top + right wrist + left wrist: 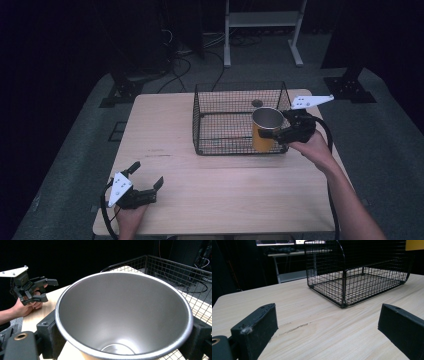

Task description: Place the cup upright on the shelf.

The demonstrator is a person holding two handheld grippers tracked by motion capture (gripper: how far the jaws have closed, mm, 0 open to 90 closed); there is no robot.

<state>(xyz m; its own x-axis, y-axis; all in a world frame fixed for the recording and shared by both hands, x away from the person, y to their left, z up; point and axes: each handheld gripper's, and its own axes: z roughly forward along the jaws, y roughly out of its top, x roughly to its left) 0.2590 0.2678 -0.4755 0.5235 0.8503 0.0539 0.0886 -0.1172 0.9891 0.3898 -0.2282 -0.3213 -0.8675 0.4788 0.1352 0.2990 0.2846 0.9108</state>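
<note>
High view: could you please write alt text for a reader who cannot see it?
The right gripper holds a yellow metal cup upright over the near right corner of a black wire basket on a wooden table. The left gripper rests open near the table's front left.

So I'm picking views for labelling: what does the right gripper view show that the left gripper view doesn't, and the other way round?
The right gripper view alone looks into the metal cup, bare inside, clamped between the right gripper's jaws, with the left gripper beyond in a hand. The left gripper view alone shows that gripper's jaws wide apart over bare tabletop, a scuff in the wood, and the basket's floor. Both show the wire basket and wooden table.
</note>
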